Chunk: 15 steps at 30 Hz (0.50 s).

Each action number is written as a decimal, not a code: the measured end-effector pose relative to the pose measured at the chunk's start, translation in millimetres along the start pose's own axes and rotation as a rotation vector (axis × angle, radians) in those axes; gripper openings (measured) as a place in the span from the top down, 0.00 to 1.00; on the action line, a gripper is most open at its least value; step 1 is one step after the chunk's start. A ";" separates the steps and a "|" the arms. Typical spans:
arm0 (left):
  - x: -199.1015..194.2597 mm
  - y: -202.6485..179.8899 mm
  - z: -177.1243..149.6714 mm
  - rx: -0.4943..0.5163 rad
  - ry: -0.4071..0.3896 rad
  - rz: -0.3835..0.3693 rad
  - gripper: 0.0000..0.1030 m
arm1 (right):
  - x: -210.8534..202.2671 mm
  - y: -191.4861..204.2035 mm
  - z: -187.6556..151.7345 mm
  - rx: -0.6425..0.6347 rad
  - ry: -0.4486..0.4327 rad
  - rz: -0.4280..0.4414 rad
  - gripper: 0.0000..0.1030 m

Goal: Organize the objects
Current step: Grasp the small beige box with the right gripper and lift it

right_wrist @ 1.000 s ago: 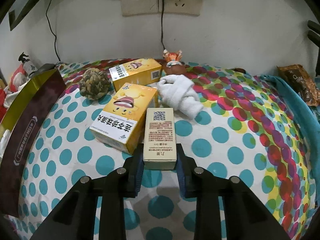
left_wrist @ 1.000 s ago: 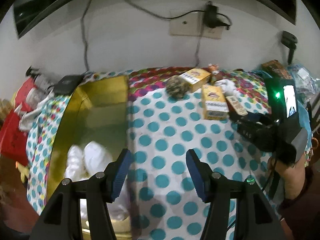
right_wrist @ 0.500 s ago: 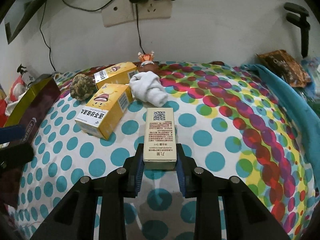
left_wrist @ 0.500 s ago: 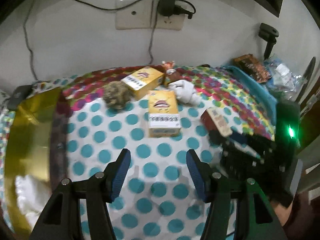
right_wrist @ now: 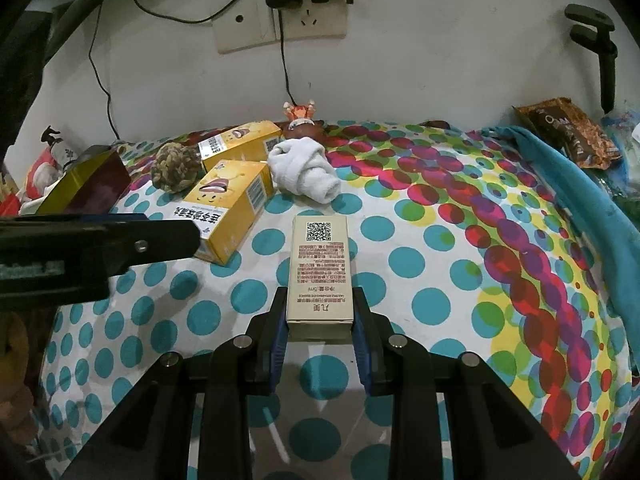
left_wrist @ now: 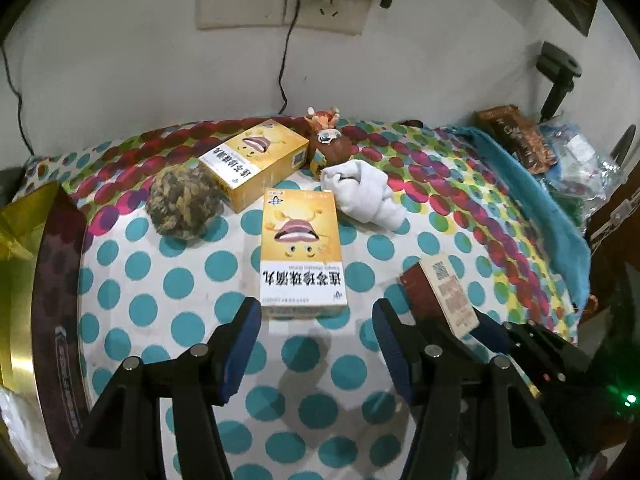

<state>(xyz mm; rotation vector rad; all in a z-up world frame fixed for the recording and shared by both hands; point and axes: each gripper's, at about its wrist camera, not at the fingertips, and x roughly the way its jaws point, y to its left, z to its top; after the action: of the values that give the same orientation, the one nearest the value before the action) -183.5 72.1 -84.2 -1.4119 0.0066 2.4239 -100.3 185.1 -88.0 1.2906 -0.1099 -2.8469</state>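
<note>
Meanwhile, one box is gripped while another lies just ahead of spread tongs.
On the dotted cloth [left_wrist: 168, 280], the left gripper [left_wrist: 316, 332] has its jaws spread and empty, the near yellow box [left_wrist: 301, 248] lying at twelve o'clock just past its tips. The right gripper [right_wrist: 320, 332] is clenched on the tan box [right_wrist: 320, 272]. From the yellow box, the rope ball [left_wrist: 182, 206] sits at ten o'clock, the rolled white cloth [left_wrist: 366, 196] at one o'clock, and the gold container [left_wrist: 24, 264] at nine o'clock.

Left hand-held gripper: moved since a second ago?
Yes. The left hand-held gripper swung right, away from the gold box, toward the near yellow box; wall socket now overhead.
</note>
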 end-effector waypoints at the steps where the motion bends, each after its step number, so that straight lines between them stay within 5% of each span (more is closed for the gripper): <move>1: 1.9 -0.5 0.7 0.009 0.004 0.007 0.42 | 0.6 -0.9 -0.1 0.004 0.003 0.002 0.73; 10: 13.6 -12.8 11.4 0.092 -0.012 0.090 0.42 | 2.0 -5.4 -0.8 0.028 0.015 0.003 0.73; 15: 13.2 -5.3 13.6 0.026 -0.024 0.122 0.42 | 3.8 -6.0 -0.8 0.030 0.024 0.007 0.73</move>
<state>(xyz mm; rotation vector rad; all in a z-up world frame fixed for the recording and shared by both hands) -199.4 83.2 -87.6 -1.4091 0.1211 2.5292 -102.1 190.8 -91.8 1.3272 -0.1571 -2.8335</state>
